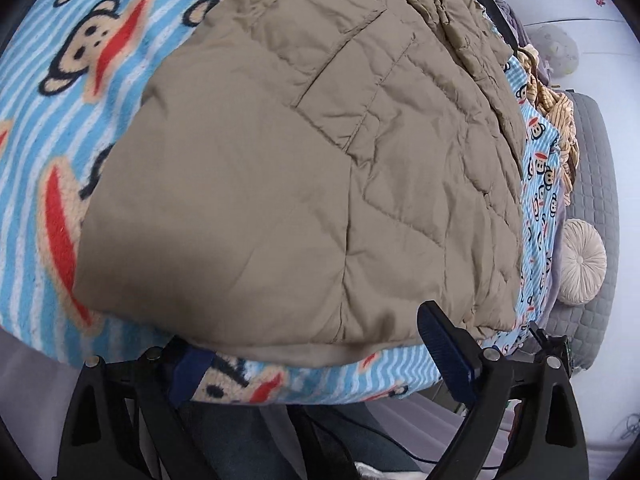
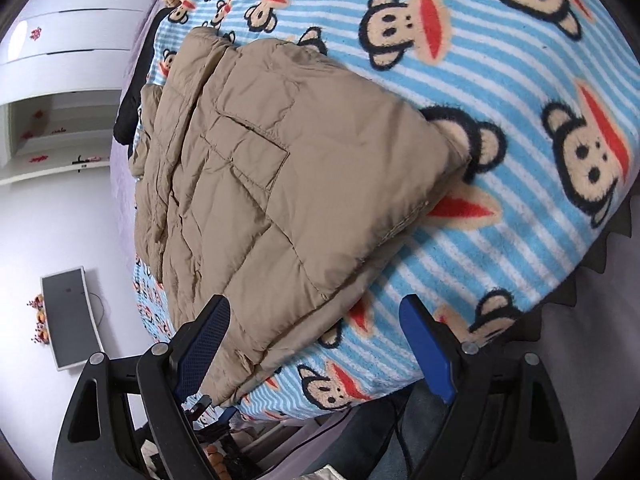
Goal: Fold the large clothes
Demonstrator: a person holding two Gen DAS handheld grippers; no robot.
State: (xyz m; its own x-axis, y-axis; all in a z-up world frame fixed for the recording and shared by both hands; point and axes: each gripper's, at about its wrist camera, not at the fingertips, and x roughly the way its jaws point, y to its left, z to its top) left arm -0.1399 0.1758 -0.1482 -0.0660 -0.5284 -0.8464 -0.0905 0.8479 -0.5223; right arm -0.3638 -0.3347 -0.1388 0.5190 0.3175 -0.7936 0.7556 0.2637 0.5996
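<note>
Monkey-print blanket (image 1: 48,128), round cushion (image 1: 582,254), grey quilted cover (image 1: 596,168), monitor (image 2: 70,316) nr wall.

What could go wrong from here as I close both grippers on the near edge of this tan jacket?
1. The puffy jacket lies directly on the fleece monkey blanket; the left gripper, whose fingers straddle the hem at the blanket's edge, may pinch blanket too.
2. The right gripper sits over several stacked layers at the corner, so it may catch only the top one and undo the fold.
3. The thick filling could spring back open.
</note>
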